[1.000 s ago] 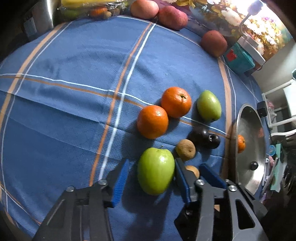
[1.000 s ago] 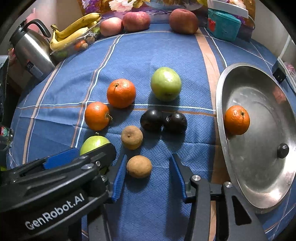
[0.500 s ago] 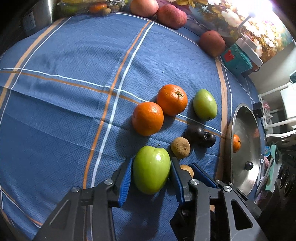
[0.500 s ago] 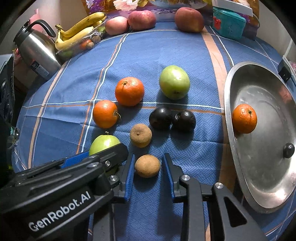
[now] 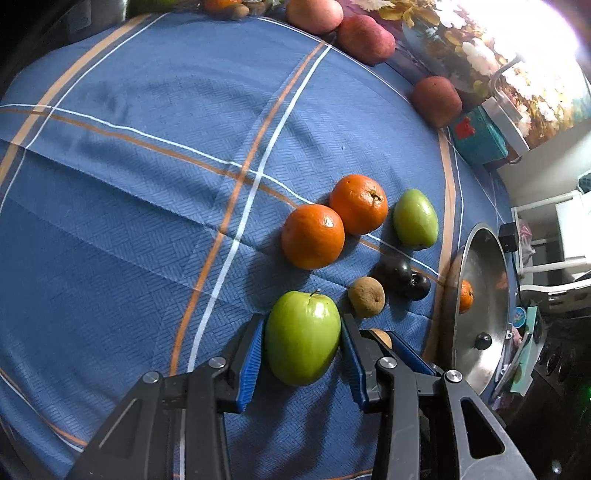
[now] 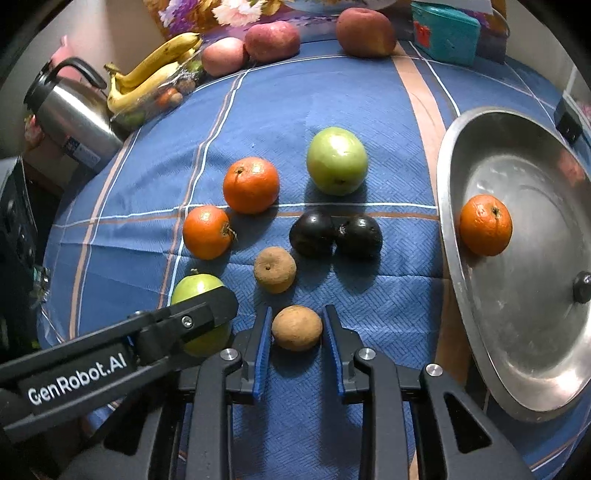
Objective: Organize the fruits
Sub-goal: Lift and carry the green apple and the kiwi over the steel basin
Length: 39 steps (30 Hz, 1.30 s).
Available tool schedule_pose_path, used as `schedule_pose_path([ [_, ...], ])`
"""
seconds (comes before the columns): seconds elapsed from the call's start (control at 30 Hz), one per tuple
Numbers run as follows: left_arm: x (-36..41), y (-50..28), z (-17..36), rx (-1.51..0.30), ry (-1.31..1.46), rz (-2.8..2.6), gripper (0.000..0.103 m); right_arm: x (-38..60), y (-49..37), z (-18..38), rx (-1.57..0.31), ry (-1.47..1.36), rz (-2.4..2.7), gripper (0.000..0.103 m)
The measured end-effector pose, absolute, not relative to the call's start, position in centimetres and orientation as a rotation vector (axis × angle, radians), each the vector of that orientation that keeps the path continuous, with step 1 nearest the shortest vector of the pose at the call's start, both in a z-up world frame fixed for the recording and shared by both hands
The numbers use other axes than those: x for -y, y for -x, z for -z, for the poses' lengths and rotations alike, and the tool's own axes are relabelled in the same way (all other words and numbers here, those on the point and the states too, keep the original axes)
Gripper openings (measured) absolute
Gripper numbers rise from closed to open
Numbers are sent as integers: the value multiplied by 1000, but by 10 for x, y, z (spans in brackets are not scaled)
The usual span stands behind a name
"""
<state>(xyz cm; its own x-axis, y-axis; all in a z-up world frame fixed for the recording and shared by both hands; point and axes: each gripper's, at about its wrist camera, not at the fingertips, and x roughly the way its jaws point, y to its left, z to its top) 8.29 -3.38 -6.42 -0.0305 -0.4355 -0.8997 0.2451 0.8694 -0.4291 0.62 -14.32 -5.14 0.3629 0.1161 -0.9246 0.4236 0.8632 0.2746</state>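
My left tool (image 5: pixel 303 350) is closed onto the near green apple (image 5: pixel 302 336), both blue pads pressed to its flanks while it sits on the bench (image 5: pixel 147 184) at 6 o'clock of the left wrist view; in the right wrist view the same apple (image 6: pixel 197 286) shows at 8 o'clock, partly behind the left tool's finger. My right tool (image 6: pixel 297 332) brackets the near brown fruit (image 6: pixel 297 327) at 6 o'clock, its jaws narrow with pads at or just off the skin; I cannot tell whether they press. A second brown fruit (image 6: pixel 275 269) lies just beyond at 12 o'clock of the first, apart from it. Two dark fruits (image 6: pixel 334 234) touch each other near centre. Two oranges (image 6: pixel 231 210) sit at 10 o'clock of these, nearly touching. A second green apple (image 6: pixel 337 160) stands at 12 o'clock of the dark pair. At 3 o'clock the upturned metal lid (image 6: pixel 517 350) holds a third orange (image 6: pixel 485 225) against its near wall. Along the far edge I see three reddish fruits (image 6: pixel 271 40), bananas (image 6: pixel 155 70), a steel kettle (image 6: pixel 74 114) and a teal box (image 6: pixel 445 31).
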Motion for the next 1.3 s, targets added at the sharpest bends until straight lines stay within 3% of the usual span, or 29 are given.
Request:
schedule_pose_path([
  [0.4, 11, -91, 51, -1473, 206, 523, 42, 164, 5, 45, -1154, -659, 206, 28],
  [0.67, -1, -96, 19, -1378, 242, 533, 42, 180, 14, 11, -1037, -676, 229, 28],
  [1.3, 12, -96, -19, -1238, 212, 536, 42, 192, 20, -32, -963, -504, 379, 28],
])
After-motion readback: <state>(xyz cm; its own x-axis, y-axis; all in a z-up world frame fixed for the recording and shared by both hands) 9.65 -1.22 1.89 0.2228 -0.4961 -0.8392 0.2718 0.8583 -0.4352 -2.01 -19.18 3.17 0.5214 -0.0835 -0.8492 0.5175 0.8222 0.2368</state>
